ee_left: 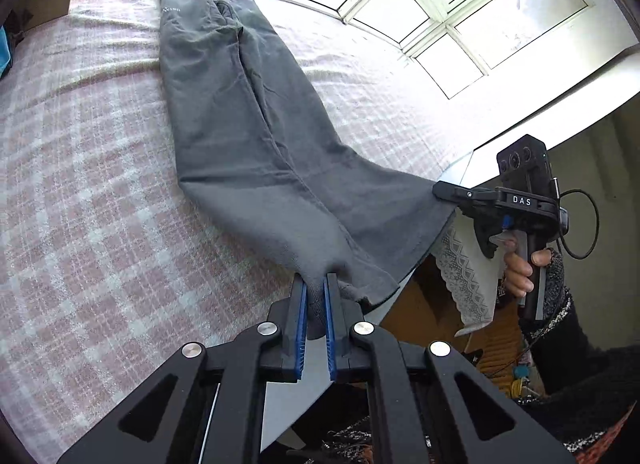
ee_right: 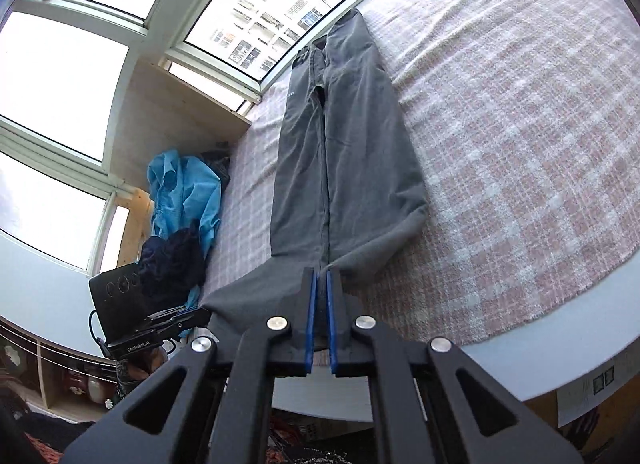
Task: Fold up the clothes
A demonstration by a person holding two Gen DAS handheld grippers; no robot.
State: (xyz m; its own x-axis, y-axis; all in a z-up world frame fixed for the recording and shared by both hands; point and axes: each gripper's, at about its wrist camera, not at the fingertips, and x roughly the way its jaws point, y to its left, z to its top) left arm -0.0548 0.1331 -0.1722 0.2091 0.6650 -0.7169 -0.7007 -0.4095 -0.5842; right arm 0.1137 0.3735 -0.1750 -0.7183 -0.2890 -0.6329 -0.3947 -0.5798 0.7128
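Grey trousers (ee_left: pixel 248 136) stretched lengthwise along the checked bed (ee_left: pixel 80 192), waistband toward the window edge. Left gripper (ee_left: pixel 316 280) jaws clamped on one hem at the near edge; right gripper (ee_right: pixel 321 278) jaws clamped on the other hem.

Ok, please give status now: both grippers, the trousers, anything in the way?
Left gripper shut on grey trousers hem. Right gripper shut on the other hem corner. Trousers flat along checked bed cover, hem lifted. Nothing in the way.
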